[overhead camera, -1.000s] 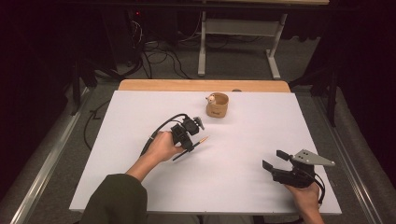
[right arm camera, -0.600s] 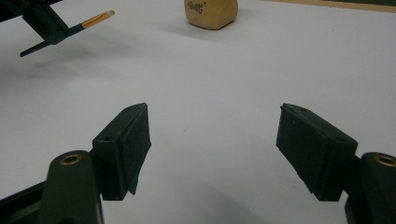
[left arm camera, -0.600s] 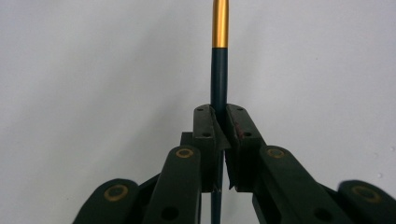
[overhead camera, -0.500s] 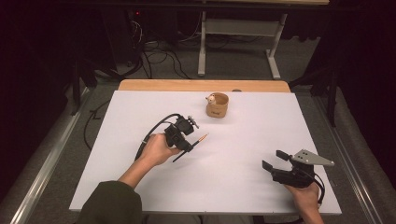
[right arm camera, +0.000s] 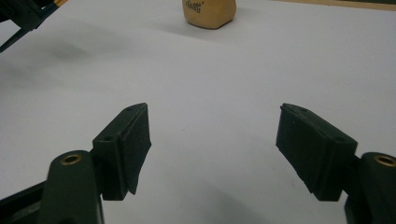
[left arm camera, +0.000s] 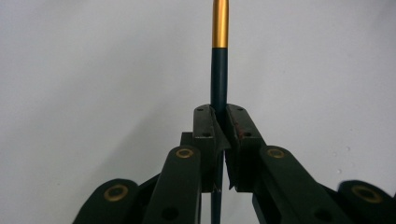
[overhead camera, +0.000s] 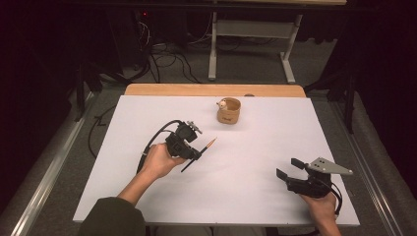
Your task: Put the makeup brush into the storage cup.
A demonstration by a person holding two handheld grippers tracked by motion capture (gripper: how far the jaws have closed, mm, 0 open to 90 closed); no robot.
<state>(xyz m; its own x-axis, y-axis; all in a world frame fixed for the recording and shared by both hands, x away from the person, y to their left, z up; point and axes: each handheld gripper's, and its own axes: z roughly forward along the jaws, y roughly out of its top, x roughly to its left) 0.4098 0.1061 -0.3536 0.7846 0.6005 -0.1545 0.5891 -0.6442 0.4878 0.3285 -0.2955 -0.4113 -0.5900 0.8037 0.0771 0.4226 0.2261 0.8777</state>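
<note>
Brush clamped btwn left hand-held gripper pads, tip sticking out past them

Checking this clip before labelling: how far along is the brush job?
Done: the left gripper is shut on the brush, lifted off the table. In hand: the brush is carried, tip towards the wooden cup. Left: probably dropping it into the cup, which it has not reached. The right gripper rests open near the table's edge.

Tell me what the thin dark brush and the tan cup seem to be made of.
Thin dark brush: smooth dark handle, likely painted wood or plastic, with a shiny gold band, probably metal. Tan round cup: matte pale brown, looks like wood or bamboo, though ceramic is possible.
</note>
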